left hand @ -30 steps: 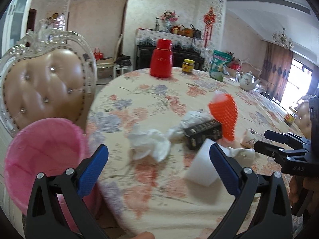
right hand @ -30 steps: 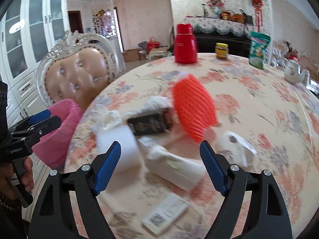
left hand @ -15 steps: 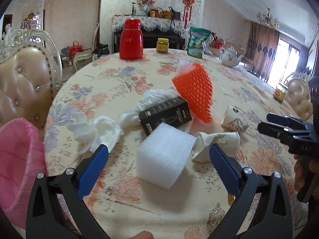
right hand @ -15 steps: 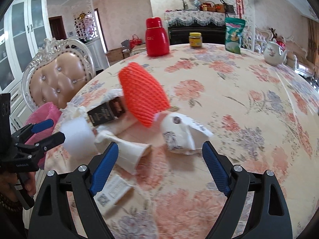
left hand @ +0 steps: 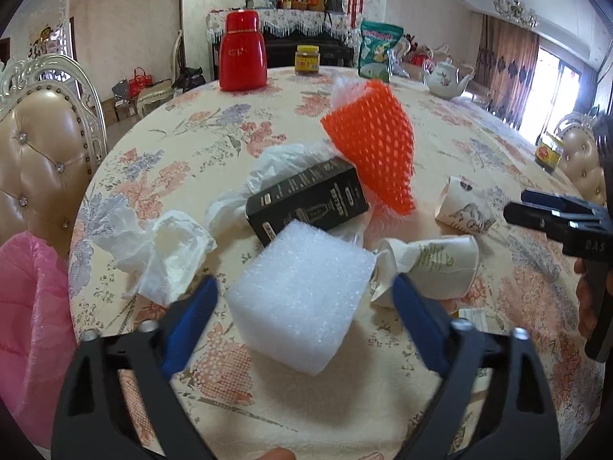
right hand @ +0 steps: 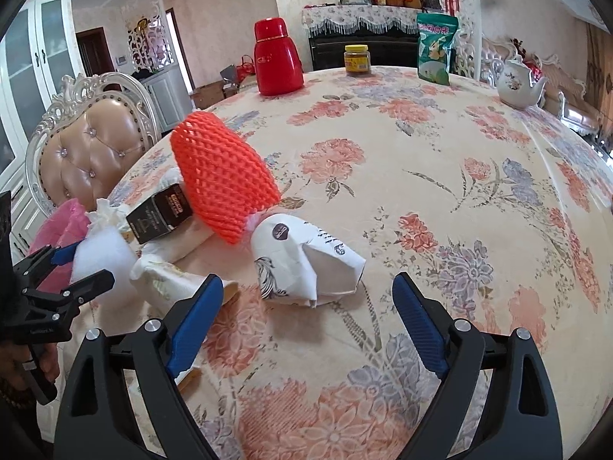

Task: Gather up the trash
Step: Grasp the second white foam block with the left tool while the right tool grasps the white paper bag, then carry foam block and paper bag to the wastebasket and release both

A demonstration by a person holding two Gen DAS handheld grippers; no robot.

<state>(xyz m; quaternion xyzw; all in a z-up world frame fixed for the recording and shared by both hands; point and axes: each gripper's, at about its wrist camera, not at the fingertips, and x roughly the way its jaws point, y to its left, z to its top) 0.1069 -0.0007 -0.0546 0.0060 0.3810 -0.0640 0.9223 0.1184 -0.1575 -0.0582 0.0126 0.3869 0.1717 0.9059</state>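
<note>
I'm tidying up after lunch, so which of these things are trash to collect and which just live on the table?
Trash: white foam block, black box, orange foam net, crumpled tissue, crushed paper cups.

Not trash: red flask, jar, green bag, teapot.

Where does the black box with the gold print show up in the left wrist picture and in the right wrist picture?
Left wrist view: the black box lies at centre, behind the white foam block.
Right wrist view: it sits at left of centre.
Shared landmark: the orange foam net, which leans over the box in both views.
</note>
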